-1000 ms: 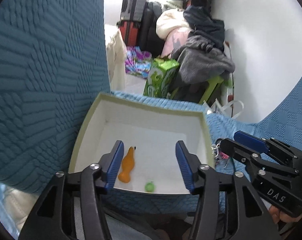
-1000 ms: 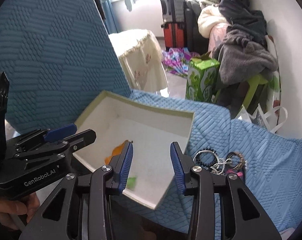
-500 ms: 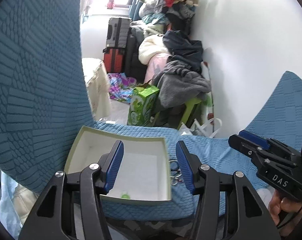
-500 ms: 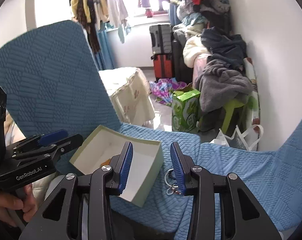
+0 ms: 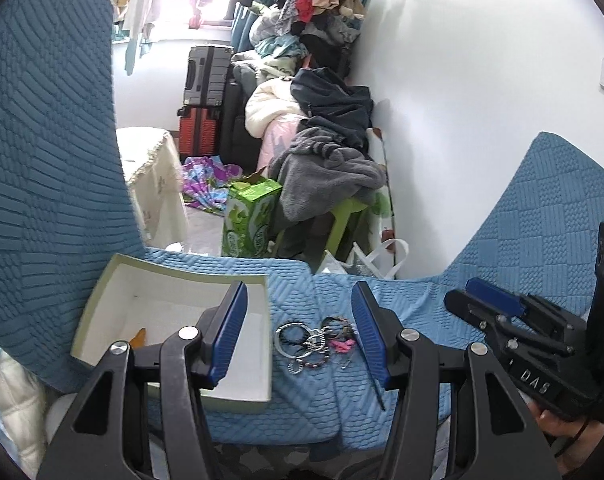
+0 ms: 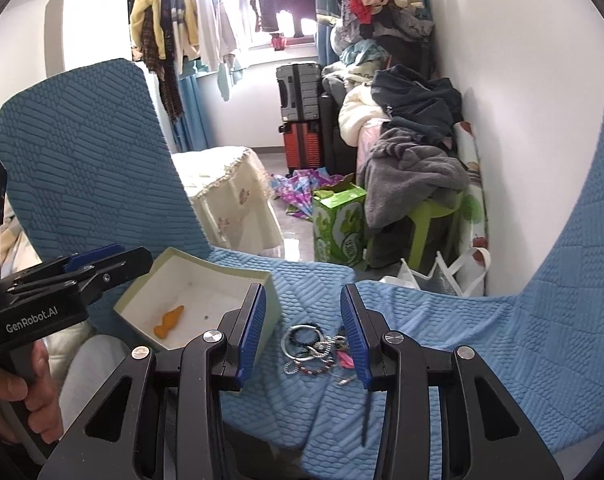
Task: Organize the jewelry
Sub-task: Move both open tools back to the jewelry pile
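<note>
both grippers, left gripper (image 5: pixel 297 332) and right gripper (image 6: pixel 302 328), hung part-open and empty above the jewelry pile (image 6: pixel 318 348) beside the box (image 6: pixel 205 280).

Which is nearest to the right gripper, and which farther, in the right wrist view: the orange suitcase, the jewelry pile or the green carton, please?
From the right gripper:
1. Jewelry pile, between its open fingers, on the blue cover.
2. Green carton, on the floor beyond the cover's edge.
3. Orange suitcase, at the back, below the window.

Left gripper (image 5: pixel 297 332) — black frame, blue ribbed pads, silver screws, "GenRobot.AI" lettering. Right gripper (image 6: pixel 302 328) — same build, "DAS" on its side.
</note>
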`<action>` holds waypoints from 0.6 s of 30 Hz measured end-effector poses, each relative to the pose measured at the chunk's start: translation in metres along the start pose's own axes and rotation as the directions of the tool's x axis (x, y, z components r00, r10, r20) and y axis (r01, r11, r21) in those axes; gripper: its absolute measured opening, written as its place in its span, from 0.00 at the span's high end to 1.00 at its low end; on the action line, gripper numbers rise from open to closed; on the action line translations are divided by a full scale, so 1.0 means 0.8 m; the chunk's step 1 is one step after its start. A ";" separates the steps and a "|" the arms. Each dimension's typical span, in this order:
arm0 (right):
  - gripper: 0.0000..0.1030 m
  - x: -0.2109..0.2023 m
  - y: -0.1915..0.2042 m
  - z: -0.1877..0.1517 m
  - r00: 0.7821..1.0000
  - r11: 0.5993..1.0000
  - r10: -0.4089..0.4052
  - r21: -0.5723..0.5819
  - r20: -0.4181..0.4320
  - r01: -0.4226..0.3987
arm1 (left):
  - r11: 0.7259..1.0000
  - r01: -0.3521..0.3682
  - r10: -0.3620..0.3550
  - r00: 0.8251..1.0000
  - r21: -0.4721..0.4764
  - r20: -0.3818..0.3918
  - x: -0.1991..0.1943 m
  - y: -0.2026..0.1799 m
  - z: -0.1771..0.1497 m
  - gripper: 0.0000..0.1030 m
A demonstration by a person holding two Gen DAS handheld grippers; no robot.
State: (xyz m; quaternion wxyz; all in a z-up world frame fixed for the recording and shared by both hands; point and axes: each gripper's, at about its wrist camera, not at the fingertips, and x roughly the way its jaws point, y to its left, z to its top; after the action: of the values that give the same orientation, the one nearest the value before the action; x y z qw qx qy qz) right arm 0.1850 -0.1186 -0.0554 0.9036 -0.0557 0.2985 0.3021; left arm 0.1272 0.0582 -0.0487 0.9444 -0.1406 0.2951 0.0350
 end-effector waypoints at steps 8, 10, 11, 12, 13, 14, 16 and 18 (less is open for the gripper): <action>0.64 0.005 -0.045 -0.049 0.999 0.998 -0.036 0.054 -0.022 0.037 | 0.998 0.055 -0.055 0.998 0.009 -0.008 0.026 -0.037 -0.025 0.47; 0.64 0.007 -0.054 -0.061 0.998 0.997 -0.052 0.062 -0.030 0.054 | 0.998 0.058 -0.058 0.998 0.014 -0.019 0.035 -0.042 -0.035 0.47; 0.64 0.007 -0.057 -0.067 0.998 0.996 -0.056 0.066 -0.031 0.058 | 0.998 0.059 -0.058 0.998 0.013 -0.027 0.039 -0.044 -0.040 0.47; 0.64 0.009 -0.064 -0.074 0.997 0.995 -0.065 0.073 -0.036 0.067 | 0.998 0.062 -0.062 0.997 0.008 -0.041 0.044 -0.045 -0.045 0.47; 0.64 0.010 -0.068 -0.079 0.997 0.994 -0.070 0.079 -0.041 0.074 | 0.998 0.067 -0.066 0.997 0.006 -0.050 0.048 -0.047 -0.049 0.47; 0.64 0.011 -0.074 -0.085 0.996 0.993 -0.074 0.088 -0.045 0.078 | 0.998 0.067 -0.067 0.996 0.003 -0.063 0.052 -0.049 -0.054 0.47; 0.64 0.015 -0.081 -0.094 0.996 0.991 -0.079 0.101 -0.051 0.084 | 0.997 0.070 -0.071 0.994 -0.008 -0.077 0.060 -0.053 -0.059 0.47; 0.64 0.017 -0.086 -0.104 0.995 0.991 -0.081 0.105 -0.054 0.087 | 0.997 0.079 -0.079 0.993 -0.003 -0.084 0.071 -0.059 -0.062 0.47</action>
State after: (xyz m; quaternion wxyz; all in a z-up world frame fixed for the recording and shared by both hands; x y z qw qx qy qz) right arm 0.1915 -0.1906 -0.1365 0.9095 -0.0273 0.3341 0.2458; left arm 0.1536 -0.0023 -0.1083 0.9317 -0.1534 0.3290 -0.0083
